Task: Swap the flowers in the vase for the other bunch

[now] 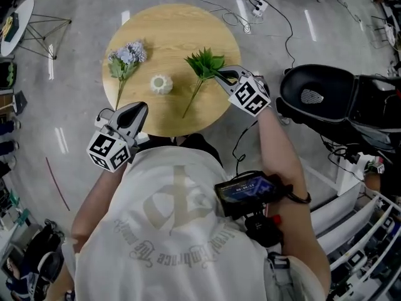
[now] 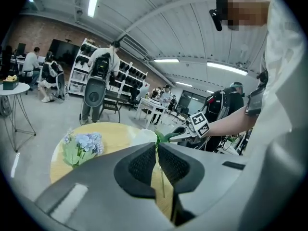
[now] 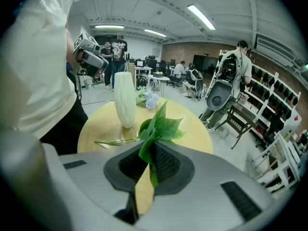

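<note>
Overhead: I see the round wooden worktop (image 1: 175, 27) with the white vase (image 1: 161, 84) upright at its middle. The lilac-blue bunch (image 1: 127, 56) lies flat to its left and the green bunch (image 1: 203, 64) to its right, both outside the vase.
Right fingers (image 1: 229, 76): closed on the leafy head of the green bunch at the worktop's right side. The stem runs back toward the near edge.
Left fingers (image 1: 133, 115): pressed together with nothing between them, at the near edge of the worktop, apart from both bunches.
Right gripper view only: a leaf of the green bunch (image 3: 161, 127) sits pinched between my pads (image 3: 166, 163), too small to tell from overhead. The vase (image 3: 124, 99) stands just beyond, with the lilac-blue bunch (image 3: 148, 99) behind it.
Left gripper view only: my pads (image 2: 143, 165) meet edge to edge. The lilac-blue bunch (image 2: 84, 143) lies off to the left, and my own fingers hide most of the vase.
</note>
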`<action>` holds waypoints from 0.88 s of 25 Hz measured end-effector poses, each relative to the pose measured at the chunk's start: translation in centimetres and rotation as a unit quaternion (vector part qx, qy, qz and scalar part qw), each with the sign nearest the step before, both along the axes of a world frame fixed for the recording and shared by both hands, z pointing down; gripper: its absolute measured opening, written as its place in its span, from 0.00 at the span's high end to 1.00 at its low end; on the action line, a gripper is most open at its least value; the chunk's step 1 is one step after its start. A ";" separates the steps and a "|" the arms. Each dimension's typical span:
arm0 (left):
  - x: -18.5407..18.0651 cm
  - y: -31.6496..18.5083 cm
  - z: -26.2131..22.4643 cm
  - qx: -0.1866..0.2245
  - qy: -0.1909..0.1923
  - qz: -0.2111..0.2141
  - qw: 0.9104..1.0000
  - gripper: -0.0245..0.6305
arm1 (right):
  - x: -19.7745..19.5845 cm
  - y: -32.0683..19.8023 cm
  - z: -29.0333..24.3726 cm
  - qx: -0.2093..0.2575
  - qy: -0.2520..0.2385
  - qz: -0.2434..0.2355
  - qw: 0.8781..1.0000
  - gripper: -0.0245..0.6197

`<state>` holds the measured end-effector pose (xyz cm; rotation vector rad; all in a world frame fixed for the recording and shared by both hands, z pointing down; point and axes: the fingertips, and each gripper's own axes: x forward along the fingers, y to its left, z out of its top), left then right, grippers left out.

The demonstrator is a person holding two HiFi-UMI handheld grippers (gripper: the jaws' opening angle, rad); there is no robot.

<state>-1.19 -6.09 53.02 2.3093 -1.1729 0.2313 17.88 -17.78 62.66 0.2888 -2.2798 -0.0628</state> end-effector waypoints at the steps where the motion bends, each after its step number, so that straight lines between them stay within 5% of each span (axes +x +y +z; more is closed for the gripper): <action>1: -0.1 -0.1 0.0 -0.001 0.000 -0.004 1.000 0.93 | 0.0 0.0 0.6 -0.007 -0.001 -0.001 1.000 0.93; 22: -0.3 -0.4 0.7 -0.009 -0.013 -0.047 0.999 0.93 | -0.2 -2.0 7.4 -0.046 0.050 -0.011 0.998 0.93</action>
